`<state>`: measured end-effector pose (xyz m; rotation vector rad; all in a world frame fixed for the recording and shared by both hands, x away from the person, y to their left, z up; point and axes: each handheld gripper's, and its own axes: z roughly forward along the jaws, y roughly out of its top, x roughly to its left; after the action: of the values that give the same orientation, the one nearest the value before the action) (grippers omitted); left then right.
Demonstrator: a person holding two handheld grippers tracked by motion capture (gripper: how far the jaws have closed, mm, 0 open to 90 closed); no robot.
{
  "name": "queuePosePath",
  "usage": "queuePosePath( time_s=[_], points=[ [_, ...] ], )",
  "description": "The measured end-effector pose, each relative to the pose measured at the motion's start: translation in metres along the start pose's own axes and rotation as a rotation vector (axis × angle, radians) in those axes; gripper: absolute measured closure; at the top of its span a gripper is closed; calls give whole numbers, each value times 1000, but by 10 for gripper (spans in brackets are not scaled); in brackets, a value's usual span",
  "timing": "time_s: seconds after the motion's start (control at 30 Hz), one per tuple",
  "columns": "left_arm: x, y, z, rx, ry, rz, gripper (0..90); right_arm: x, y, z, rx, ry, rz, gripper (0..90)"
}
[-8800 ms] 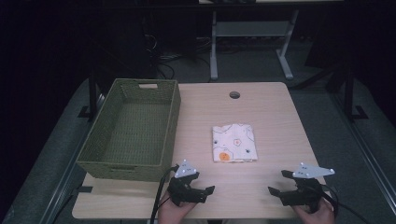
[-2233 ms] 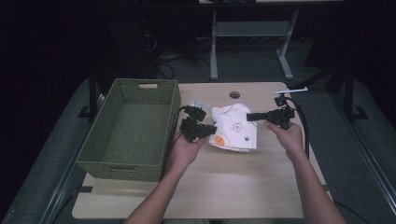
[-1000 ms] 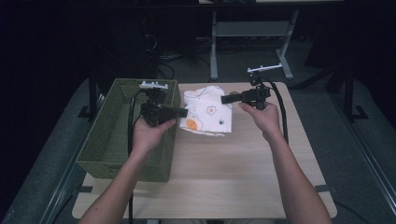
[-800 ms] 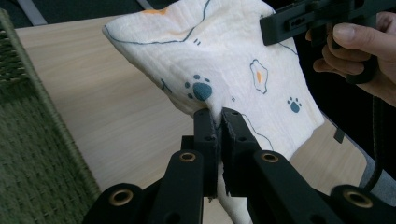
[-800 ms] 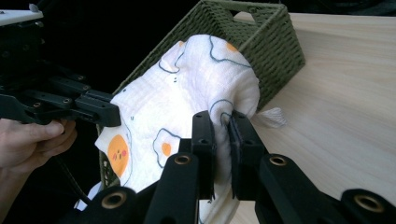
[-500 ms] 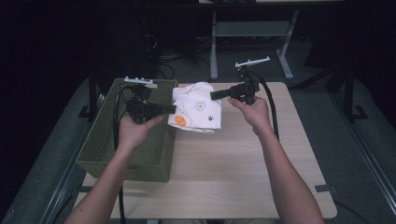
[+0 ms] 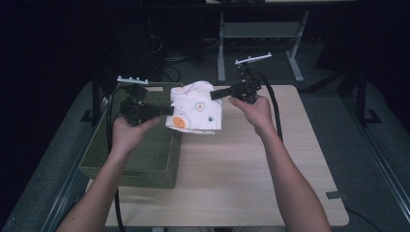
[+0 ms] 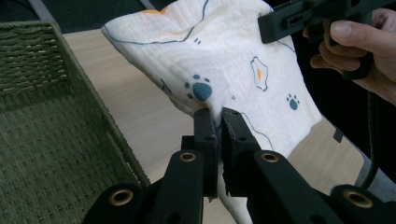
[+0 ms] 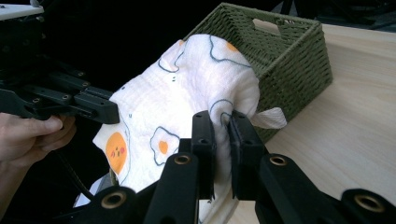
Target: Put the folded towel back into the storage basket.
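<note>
While both sets of jaws stay out of the basket, the left hand-held gripper (image 7: pixel 167 110) is clenched tight on one edge of the folded cloth (image 7: pixel 197 107), pads pinching the fabric just under a blue paw print in the left gripper view. The right hand-held gripper (image 7: pixel 216 94) is clamped on the opposite edge, jaws nearly together with a fold of fabric bunched between them. That cloth is white and quilted, printed with fried eggs, paw prints and an orange face; it hangs in the air at the centre of the high view, stretched between the two grippers, over the near right rim of the green woven basket (image 7: pixel 145 154) and the tabletop (image 7: pixel 251 169). Both forearms reach up from the bottom edge, each hand gripping its handle, jaws pointing inward toward each other.
</note>
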<state>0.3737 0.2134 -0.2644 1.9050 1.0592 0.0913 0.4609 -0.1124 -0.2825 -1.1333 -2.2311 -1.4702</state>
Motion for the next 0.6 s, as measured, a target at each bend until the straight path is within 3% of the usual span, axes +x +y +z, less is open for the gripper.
queuePosePath(
  time_s=[0.6],
  points=[
    [20,-4,-28,-24,11,-27,862,18,18,25,21,15,-28,815]
  ],
)
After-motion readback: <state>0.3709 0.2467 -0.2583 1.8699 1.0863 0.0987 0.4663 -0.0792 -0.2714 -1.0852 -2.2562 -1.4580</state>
